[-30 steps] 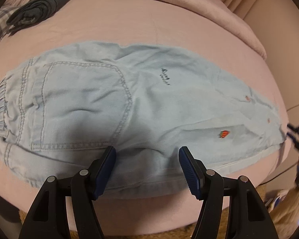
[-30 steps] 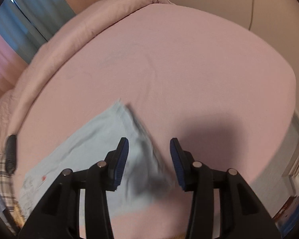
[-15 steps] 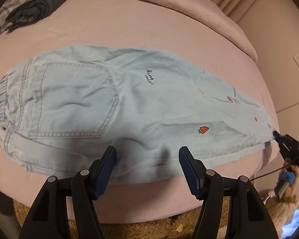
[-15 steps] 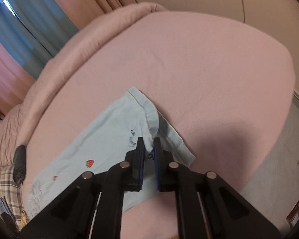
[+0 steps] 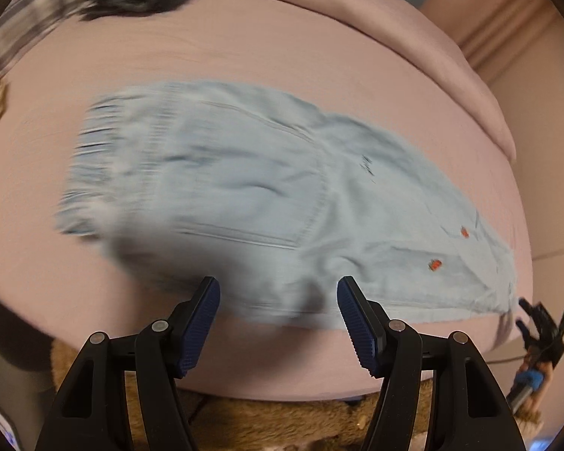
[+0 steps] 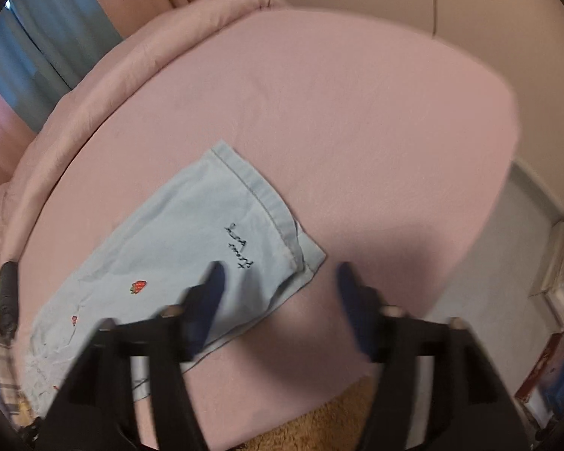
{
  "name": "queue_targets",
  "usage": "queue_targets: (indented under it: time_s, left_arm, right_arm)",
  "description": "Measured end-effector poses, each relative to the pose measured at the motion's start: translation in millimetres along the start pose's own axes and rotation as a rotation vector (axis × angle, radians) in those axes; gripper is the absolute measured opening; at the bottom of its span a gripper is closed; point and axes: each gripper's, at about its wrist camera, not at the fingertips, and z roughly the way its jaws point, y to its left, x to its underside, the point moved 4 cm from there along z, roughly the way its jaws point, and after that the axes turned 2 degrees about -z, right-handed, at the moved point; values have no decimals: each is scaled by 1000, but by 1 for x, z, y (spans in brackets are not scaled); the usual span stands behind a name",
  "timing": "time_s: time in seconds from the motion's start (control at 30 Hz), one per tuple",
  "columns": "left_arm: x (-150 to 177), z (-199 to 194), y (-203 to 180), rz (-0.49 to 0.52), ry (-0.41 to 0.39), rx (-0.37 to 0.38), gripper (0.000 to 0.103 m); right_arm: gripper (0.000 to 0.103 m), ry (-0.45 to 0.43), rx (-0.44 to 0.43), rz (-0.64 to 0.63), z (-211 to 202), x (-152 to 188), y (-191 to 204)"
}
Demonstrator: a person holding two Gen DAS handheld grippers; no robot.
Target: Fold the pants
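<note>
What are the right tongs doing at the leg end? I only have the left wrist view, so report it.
Observer: The right tongs are opening and grip nothing; the pants lie flat on the pink sheet beneath them.
Operator: Tell me how the hem layers sit.
Observer: Uneven. The lower layer's corner pokes out past the upper stitched hem.
Operator: Name any marking near it.
Observer: Dark script lettering sits just inside the hem.
</note>
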Motion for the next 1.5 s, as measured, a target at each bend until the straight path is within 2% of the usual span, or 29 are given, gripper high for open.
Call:
queue_targets:
  time_s: [0.07, 0.17, 0.3, 0.33, 0.4, 0.47, 0.53, 0.63, 0.67, 0.7, 0.77, 0.87, 0.97, 1.03, 1.13, 1.23, 1.27, 1.37, 1.43, 1.5]
  left_arm:
    - [-3, -8, 18, -52, -21, -24, 65]
    - [-7, -15, 42, -115, -50, -53, 65]
    - [-10, -10, 62, -184, -49, -44, 65]
    - [-11, -7, 63, -184, -52, -37, 65]
    - [-14, 3, 61, -183, -46, -48, 65]
    - [-19, 7, 61, -188, -64, -43, 65]
    - [-22, 4, 64, -224, -70, -30, 65]
    - [-28, -4, 69, -275, -86, 39, 65]
    - [-31, -5, 71, -294, -89, 48, 60]
    - [-32, -3, 70, -299, -94, 46, 44]
    - [-36, -3, 71, -285, -119, 18, 21]
    - [-33, -3, 76, -294, -143, 7, 13]
    - [-30, -31, 73, -222, -228, -12, 13]
    - [-30, -42, 73, -179, -237, -29, 13]
    - [-31, -31, 79, -150, -199, -69, 14]
    - [-27, 12, 95, -148, -96, -145, 22]
    - [-24, 21, 98, -139, -83, -165, 26]
    - [-19, 16, 91, -87, -122, -188, 28]
    - [-17, 11, 93, -90, -90, -210, 38]
    - [-15, 2, 98, -130, -74, -182, 42]
  right_arm:
    - [66, -6, -43, -43, -14, 6, 15]
    - [66, 46, -164, -112, -22, 26, 46]
    - [64, 142, -353, -228, -8, 66, 100]
    - [64, 162, -360, -260, -1, 75, 108]
    - [64, 213, -305, -351, 22, 96, 123]
    - [65, 146, -239, -413, 28, 106, 132]
    - [65, 135, -195, -476, 27, 109, 138]
    - [64, 142, -193, -471, 26, 110, 137]
    - [64, 144, -200, -462, 24, 111, 134]
    - [64, 145, -203, -458, 22, 112, 135]
    - [64, 144, -204, -456, 26, 113, 135]
    - [63, 143, -188, -465, 26, 114, 133]
    - [60, 153, -171, -466, 12, 111, 137]
    - [58, 164, -185, -472, 11, 108, 148]
    - [58, 170, -192, -491, 14, 105, 156]
    - [57, 171, -183, -493, 20, 108, 155]
    - [56, 170, -179, -495, 20, 107, 155]
    - [56, 173, -163, -500, 19, 104, 152]
    - [57, 160, -140, -486, 15, 97, 146]
    - [57, 142, -126, -459, 12, 88, 137]
